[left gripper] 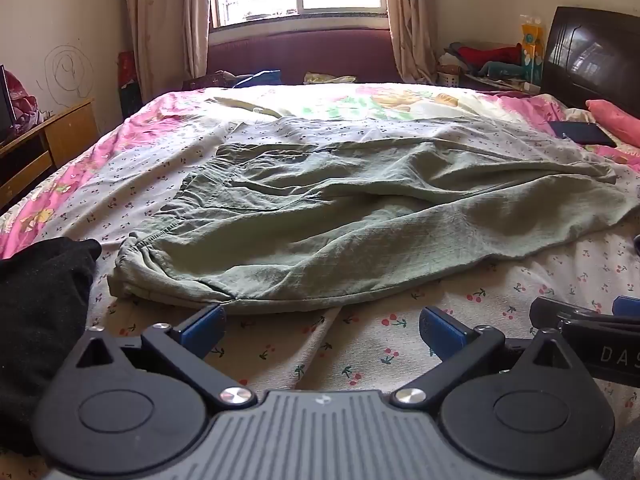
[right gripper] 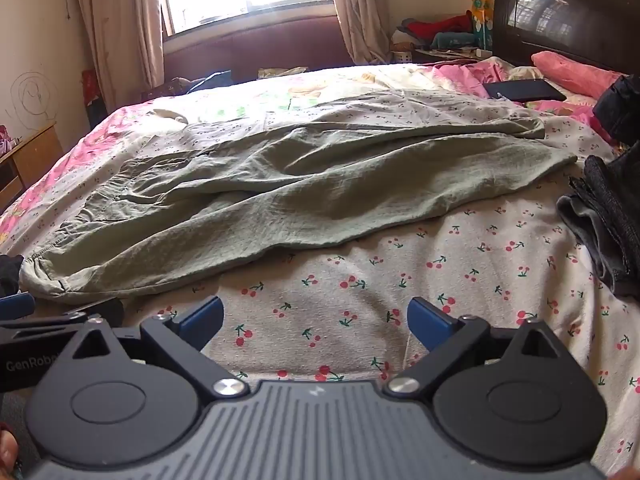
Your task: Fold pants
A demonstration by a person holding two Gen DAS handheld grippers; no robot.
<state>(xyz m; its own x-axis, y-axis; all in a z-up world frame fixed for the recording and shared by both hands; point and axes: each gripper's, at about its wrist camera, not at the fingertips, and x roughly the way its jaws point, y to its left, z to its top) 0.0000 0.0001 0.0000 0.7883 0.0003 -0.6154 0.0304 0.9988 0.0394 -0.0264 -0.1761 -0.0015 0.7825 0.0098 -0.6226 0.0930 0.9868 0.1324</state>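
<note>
Grey-green pants (left gripper: 340, 216) lie spread and wrinkled across the cherry-print sheet (left gripper: 360, 344), waistband at the left, legs running to the right. They also show in the right wrist view (right gripper: 280, 196). My left gripper (left gripper: 322, 330) is open and empty, hovering just short of the pants' near edge by the waistband. My right gripper (right gripper: 316, 318) is open and empty, over bare sheet in front of the legs. The right gripper's fingers show at the right edge of the left wrist view (left gripper: 580, 320).
A black garment (left gripper: 40, 320) lies at the near left. Dark folded clothes (right gripper: 604, 216) sit at the right. A black tablet (right gripper: 524, 90) and pink pillow (right gripper: 576, 70) lie near the headboard. A wooden cabinet (left gripper: 48, 140) stands left of the bed.
</note>
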